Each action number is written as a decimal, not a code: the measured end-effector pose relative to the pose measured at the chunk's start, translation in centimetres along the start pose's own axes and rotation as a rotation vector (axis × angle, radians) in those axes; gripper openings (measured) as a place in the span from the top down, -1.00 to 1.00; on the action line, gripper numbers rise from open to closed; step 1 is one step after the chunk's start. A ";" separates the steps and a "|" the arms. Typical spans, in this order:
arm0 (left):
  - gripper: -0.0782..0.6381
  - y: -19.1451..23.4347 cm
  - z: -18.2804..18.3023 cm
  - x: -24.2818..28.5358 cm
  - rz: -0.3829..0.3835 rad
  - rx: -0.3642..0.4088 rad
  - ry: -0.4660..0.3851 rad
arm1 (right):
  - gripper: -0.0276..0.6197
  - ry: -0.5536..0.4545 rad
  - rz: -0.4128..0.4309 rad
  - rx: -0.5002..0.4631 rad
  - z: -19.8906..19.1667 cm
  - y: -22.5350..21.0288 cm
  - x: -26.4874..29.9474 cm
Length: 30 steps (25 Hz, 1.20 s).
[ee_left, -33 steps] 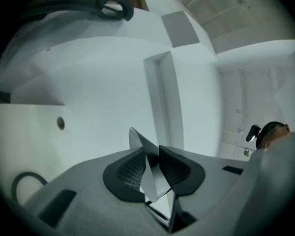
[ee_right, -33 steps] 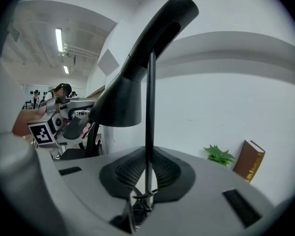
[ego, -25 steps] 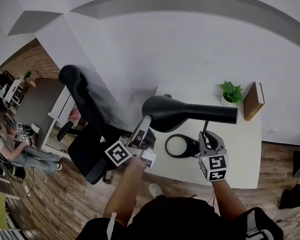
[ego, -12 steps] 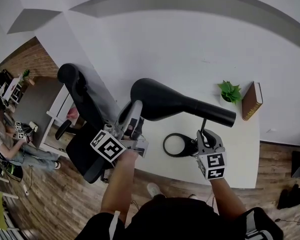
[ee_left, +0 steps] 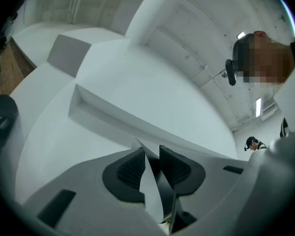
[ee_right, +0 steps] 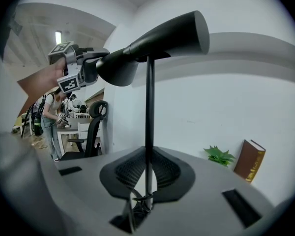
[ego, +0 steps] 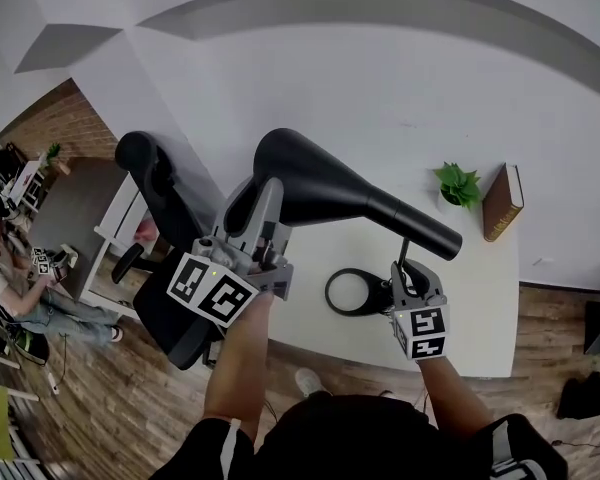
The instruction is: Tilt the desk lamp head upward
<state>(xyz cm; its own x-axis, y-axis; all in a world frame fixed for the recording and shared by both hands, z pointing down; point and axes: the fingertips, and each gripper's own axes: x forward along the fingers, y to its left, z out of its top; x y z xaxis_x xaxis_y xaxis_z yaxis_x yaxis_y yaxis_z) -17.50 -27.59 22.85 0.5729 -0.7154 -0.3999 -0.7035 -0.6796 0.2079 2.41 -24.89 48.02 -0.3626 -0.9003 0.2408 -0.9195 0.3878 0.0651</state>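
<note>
Lamp head (ego: 320, 183) sits high over the desk (ego: 485, 303) on a thin stem (ee_right: 149, 107). It looks light with a stiff hinge, so I grab the rim (ee_left: 148, 191): left gripper (ego: 268, 190) pinches it, jaws just eased wider. Right gripper (ego: 407, 268) clamps the stem, and only its view shows the tilt side-on.

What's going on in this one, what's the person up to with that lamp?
A person is working on a black desk lamp on a white desk, with tongs in each hand. The left tongs are clamped on the rim of the lamp head, which sits tilted on its stem, wide end seemingly raised. The right tongs grip the thin stem low down, near the ring base, steadying it.
</note>
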 end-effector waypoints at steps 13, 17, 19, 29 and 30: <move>0.54 -3.5 2.9 2.6 -0.049 0.232 0.028 | 0.82 0.007 -0.007 0.011 0.0 -0.1 0.0; 0.54 -3.7 3.0 2.7 -0.054 0.232 0.029 | 0.82 0.014 0.000 0.009 0.0 0.0 0.1; 0.54 -3.6 3.0 2.6 -0.050 0.232 0.020 | 0.82 0.015 0.007 0.009 0.0 0.1 0.1; 0.33 -3.6 3.0 1.9 0.021 0.297 -0.032 | 0.53 0.011 0.083 0.073 0.7 0.5 -0.2; 0.30 -3.6 3.1 1.6 0.030 0.294 -0.043 | 0.51 0.002 0.080 0.073 1.0 0.4 -0.4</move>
<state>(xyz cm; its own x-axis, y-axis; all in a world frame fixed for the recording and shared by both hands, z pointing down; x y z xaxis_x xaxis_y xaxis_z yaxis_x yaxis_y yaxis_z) -15.34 -25.82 18.70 0.5363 -0.7223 -0.4367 -0.8148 -0.5780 -0.0447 2.04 -24.52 47.01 -0.4353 -0.8666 0.2440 -0.8962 0.4430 -0.0255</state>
